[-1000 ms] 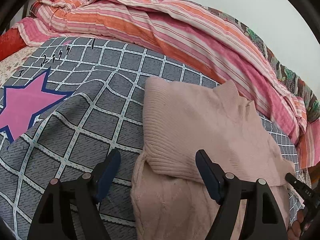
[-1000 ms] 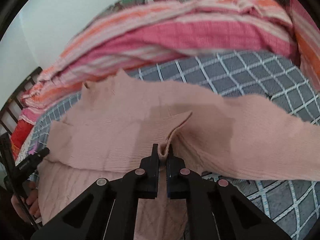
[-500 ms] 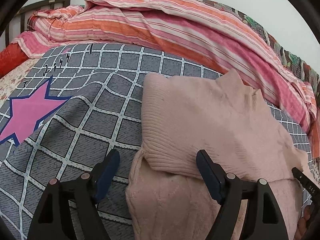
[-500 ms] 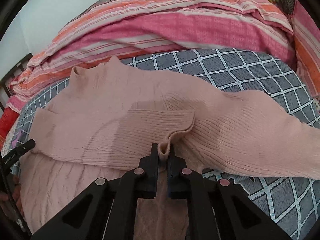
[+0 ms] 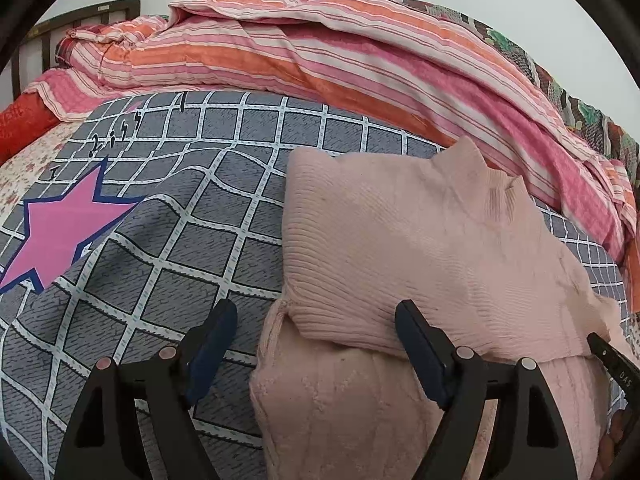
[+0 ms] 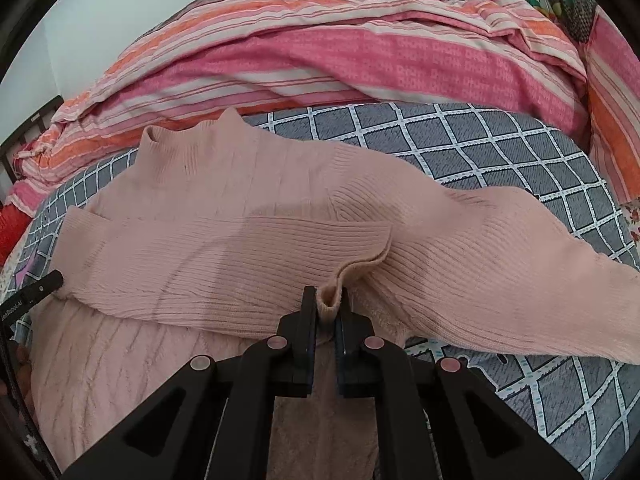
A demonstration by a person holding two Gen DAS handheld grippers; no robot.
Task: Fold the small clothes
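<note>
A pale pink knit sweater (image 5: 404, 240) (image 6: 248, 248) lies on the grey checked bedspread (image 5: 168, 248), its collar toward the far side. One ribbed sleeve is folded across the body. The other sleeve (image 6: 500, 272) stretches out to the right. My right gripper (image 6: 327, 304) is shut on the cuff (image 6: 330, 300) of the folded sleeve, which bunches between the pads. Wide open, my left gripper (image 5: 316, 334) hovers over the sweater's left edge where the folded sleeve meets the body; nothing is between its fingers. Its tip (image 6: 36, 290) shows at the left of the right wrist view.
A striped pink and orange quilt (image 5: 320, 52) (image 6: 360, 56) is piled along the far side of the bed. A pink star (image 5: 60, 228) is printed on the bedspread at left. A dark headboard (image 5: 80, 16) stands at the far left corner.
The right gripper has carried the cuff across, and the folded sleeve now lies flatter over the body. Both views have tilted, showing more of the bed and quilt. The left gripper stays open.
</note>
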